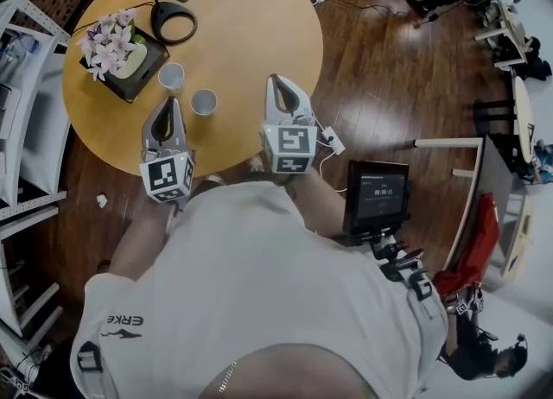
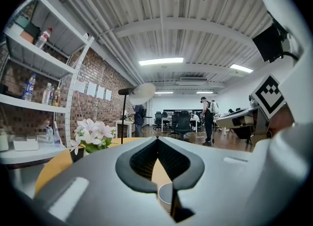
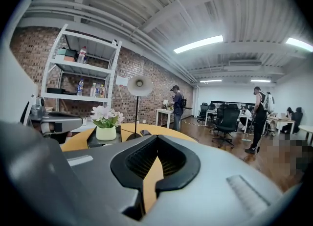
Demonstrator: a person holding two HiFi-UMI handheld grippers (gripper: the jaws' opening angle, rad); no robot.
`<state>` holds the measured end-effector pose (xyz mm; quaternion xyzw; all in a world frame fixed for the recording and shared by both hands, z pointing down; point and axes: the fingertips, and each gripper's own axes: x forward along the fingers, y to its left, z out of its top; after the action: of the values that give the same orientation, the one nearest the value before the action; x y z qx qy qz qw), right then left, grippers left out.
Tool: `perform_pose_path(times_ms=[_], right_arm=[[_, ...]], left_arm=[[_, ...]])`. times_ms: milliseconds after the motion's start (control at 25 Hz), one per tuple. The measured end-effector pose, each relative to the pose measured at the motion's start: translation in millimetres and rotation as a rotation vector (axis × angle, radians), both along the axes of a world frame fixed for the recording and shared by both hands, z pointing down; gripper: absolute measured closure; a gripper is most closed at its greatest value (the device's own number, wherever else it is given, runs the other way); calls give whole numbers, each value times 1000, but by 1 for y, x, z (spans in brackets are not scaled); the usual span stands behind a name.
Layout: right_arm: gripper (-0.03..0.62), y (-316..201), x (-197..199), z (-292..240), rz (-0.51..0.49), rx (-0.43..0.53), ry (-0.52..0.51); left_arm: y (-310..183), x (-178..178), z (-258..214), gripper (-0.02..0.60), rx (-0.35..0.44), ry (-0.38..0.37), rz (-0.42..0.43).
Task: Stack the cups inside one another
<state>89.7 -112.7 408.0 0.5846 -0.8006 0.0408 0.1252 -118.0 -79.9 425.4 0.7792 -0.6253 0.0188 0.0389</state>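
Both cups (image 1: pixel 171 76) (image 1: pixel 203 102) in head view alone

Cup (image 2: pixel 166 194) mostly hidden behind left gripper (image 2: pixel 157 141), worktop (image 1: pixel 251 34) far edge and lamp (image 1: pixel 173 19) top cut off, shelf bottles (image 2: pixel 29 87) too small to identify.

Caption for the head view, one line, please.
Shut and empty, the left gripper and right gripper hover at the round table's near edge; two white cups stand apart, unstacked.
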Motion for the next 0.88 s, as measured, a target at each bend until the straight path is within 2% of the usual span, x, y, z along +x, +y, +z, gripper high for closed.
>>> perform_pose_path(times_ms=[240,880], right_arm=[[580,-11,-1,23,-44,-56,0],[580,-3,-4,137,-174,-321,48]], left_arm=[[-4,6,29,580,-75,-18,-32],[24,29,162,580,-375,-58,-97]])
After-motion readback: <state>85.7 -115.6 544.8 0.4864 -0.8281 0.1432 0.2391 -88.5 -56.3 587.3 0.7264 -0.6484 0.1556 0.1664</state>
